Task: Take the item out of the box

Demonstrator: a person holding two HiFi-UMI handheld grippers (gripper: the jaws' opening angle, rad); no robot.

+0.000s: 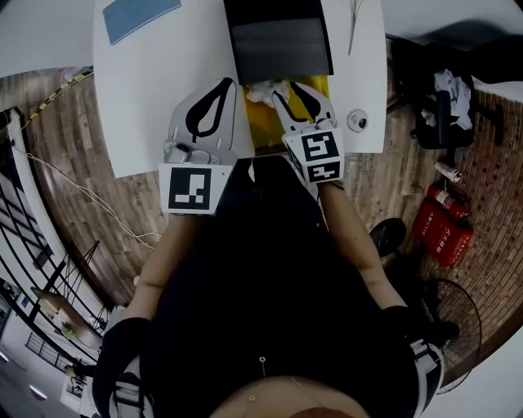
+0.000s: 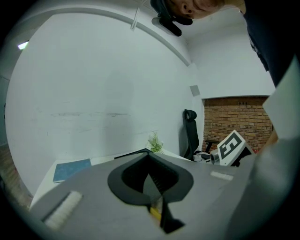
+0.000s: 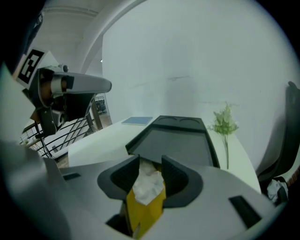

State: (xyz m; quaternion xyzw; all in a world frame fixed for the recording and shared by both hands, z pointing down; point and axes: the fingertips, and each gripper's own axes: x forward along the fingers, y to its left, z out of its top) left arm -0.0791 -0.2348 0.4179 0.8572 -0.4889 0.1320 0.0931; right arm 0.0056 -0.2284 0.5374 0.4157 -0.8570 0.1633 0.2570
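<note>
A yellow box [image 1: 263, 124] stands at the front edge of the white table [image 1: 155, 90], and a crumpled white tissue [image 1: 263, 90] sticks out of its top. My right gripper [image 1: 282, 91] reaches over the box. In the right gripper view the tissue [image 3: 147, 180] rises from the box [image 3: 143, 213] into the gap of the right gripper [image 3: 151, 161], whose jaws stand apart on either side of it and do not clamp it. My left gripper [image 1: 227, 82] lies just left of the box, empty, with its tips together [image 2: 149, 154].
A black tray [image 1: 278, 49] lies just behind the box. A blue book [image 1: 135, 16] sits at the table's far left and a green sprig [image 1: 355, 16] at its far right. A small round object [image 1: 356, 120] is near the right edge. An office chair [image 1: 445, 106] and red extinguishers [image 1: 445, 229] stand on the floor to the right.
</note>
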